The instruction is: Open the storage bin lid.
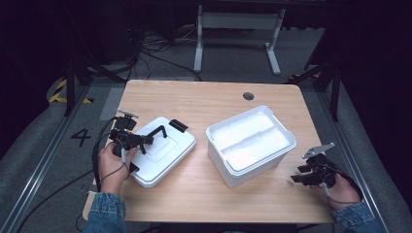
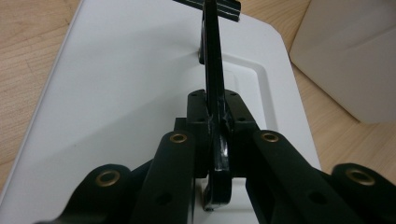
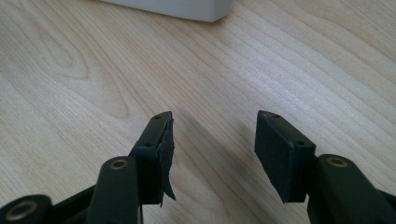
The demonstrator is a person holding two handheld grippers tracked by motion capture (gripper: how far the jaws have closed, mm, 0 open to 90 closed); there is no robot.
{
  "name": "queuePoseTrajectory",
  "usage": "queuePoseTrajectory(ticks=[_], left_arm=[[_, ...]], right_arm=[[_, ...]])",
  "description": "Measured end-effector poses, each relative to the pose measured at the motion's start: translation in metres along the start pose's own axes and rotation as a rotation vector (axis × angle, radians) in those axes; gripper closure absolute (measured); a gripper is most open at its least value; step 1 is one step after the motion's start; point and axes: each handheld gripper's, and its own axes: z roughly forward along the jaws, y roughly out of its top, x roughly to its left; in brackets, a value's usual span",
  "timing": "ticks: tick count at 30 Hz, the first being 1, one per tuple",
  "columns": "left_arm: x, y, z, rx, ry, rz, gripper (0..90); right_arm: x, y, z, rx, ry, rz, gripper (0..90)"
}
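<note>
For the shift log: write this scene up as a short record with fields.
surface: wooden table
left gripper: shut on the black handle of the white lid
lid: lies flat on the table, left of the box
white box: open, inside looks empty, an inner ledge crosses it
right gripper: jaws open, nothing between them, over bare wood at the right of the box
hands: one holds each gripper, denim sleeves
</note>
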Motion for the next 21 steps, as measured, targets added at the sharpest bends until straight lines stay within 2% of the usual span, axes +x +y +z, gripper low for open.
queuePoseTrajectory(ticks=[4, 9, 21], left_arm=[[0.002, -0.001, 0.001, -0.004, 0.012, 0.001, 83.7], [0.009, -0.004, 0.004, -0.014, -0.008, -0.014, 83.7], [0.016, -0.005, 0.009, -0.006, -0.013, -0.04, 82.9]], right_arm=[[0.0, 0.0, 0.001, 0.001, -0.001, -0.003, 47.3], [0.001, 0.001, 0.002, 0.003, 0.001, -0.007, 47.3], [0.001, 0.001, 0.003, 0.005, 0.004, -0.01, 47.3]])
